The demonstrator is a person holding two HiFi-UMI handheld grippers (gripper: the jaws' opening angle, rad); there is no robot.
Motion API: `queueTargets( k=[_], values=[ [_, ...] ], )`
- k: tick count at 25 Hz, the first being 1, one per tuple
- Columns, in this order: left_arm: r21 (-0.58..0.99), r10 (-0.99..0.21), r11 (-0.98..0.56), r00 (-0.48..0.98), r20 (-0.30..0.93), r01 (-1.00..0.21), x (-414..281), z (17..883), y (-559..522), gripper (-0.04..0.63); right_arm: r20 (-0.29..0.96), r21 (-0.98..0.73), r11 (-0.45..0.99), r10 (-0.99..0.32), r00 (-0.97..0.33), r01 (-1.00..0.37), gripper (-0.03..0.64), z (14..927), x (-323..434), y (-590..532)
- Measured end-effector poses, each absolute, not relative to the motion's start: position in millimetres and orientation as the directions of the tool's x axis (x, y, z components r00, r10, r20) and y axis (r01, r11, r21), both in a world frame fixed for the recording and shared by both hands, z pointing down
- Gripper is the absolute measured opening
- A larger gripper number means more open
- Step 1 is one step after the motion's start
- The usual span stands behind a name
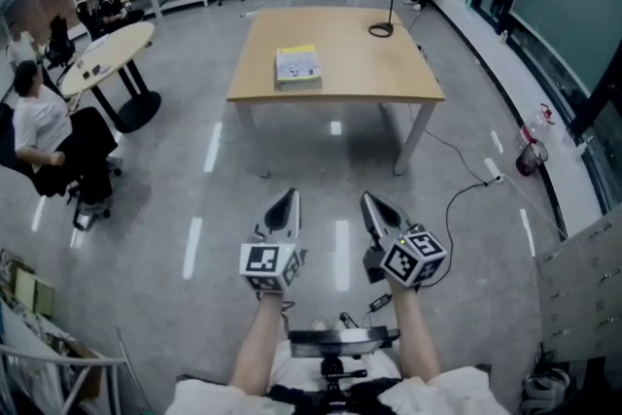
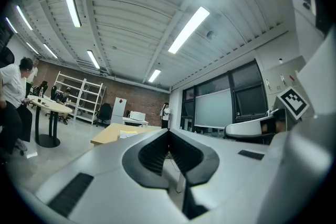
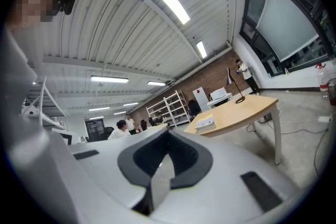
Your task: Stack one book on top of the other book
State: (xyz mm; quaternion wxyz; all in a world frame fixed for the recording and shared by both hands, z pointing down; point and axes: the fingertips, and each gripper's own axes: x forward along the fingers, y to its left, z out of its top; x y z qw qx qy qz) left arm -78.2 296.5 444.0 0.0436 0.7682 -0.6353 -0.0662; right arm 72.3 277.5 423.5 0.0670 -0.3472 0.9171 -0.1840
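The left gripper (image 1: 289, 197) has its jaws pressed together with nothing between them, and the right gripper (image 1: 370, 200) is likewise closed and empty. Both are held level side by side over bare floor, near the person and pointing toward the far table (image 1: 389, 78). The books (image 1: 298, 66) lie on the table's left half, well apart from both grippers. They look like one pile with a yellow-edged cover on top, but they are too small to tell whether one book already rests on the other.

Several things could go wrong from here. With the jaws closed, a gripper that reaches the pile would only push it toward the table's far or left edge; they need to part first. A flat book gives little edge to bite, so a shallow pinch may slip or catch only the cover. A cable (image 1: 457, 194) trails on the floor by the table's near right leg and could snag a foot. A black cord (image 1: 380, 30) at the far right of the tabletop could catch a sliding book.
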Motion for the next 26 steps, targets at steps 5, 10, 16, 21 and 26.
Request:
queueTargets(
  k=[5, 10, 16, 21, 26],
  values=[
    [0.152, -0.983, -0.18, 0.174, -0.053, -0.972, -72, 446, 295, 0.011, 0.023, -0.359, 0.701, -0.654, -0.756, -0.617, 0.0, 428, 78, 275],
    [0.157, -0.983, -0.182, 0.176, -0.052, -0.971, -65, 447, 310, 0.011, 0.014, -0.358, 0.707, -0.649, -0.76, -0.61, 0.0, 425, 83, 289],
    [0.137, -0.986, -0.165, 0.163, -0.025, -0.977, -63, 451, 308, 0.011, 0.02, -0.365, 0.707, -0.645, -0.764, -0.606, 0.0, 427, 86, 287],
    [0.125, -0.985, -0.172, 0.169, -0.035, -0.977, -54, 447, 298, 0.011, 0.017, -0.365, 0.704, -0.65, -0.76, -0.609, 0.0, 428, 94, 275],
    [0.12, -0.987, -0.16, 0.157, -0.038, -0.98, -61, 446, 309, 0.011, 0.015, -0.372, 0.712, -0.636, -0.771, -0.595, 0.0, 432, 87, 285]
  ],
)
